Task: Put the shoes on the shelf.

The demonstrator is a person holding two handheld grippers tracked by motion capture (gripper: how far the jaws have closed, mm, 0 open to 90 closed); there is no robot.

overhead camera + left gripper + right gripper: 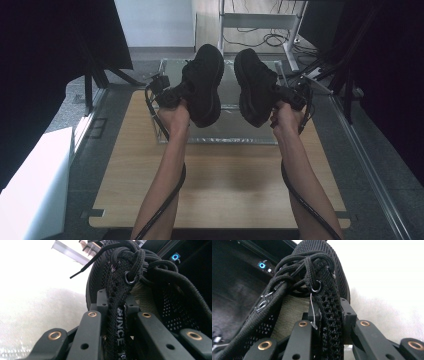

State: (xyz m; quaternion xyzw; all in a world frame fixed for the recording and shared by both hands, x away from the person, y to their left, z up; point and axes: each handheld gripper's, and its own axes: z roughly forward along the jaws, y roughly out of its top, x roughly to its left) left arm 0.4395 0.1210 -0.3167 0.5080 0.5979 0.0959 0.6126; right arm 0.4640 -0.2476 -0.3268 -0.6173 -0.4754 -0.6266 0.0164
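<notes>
left gripper [186,95] jaws pinch the left shoe [205,82], right gripper [281,96] jaws pinch the right shoe [254,85]; both hang above the clear box's rim [220,141], an open gap between them.

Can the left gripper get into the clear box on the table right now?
Probably not to pick anything: the left gripper is shut on the left black shoe, held in the air over the clear box. The box's open top looks unobstructed, so lowering the shoe in seems possible.

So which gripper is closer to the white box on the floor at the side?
The left. The left gripper, holding the left shoe, is on the same side as the white box; the right gripper, with the right shoe, is further across the table.
</notes>
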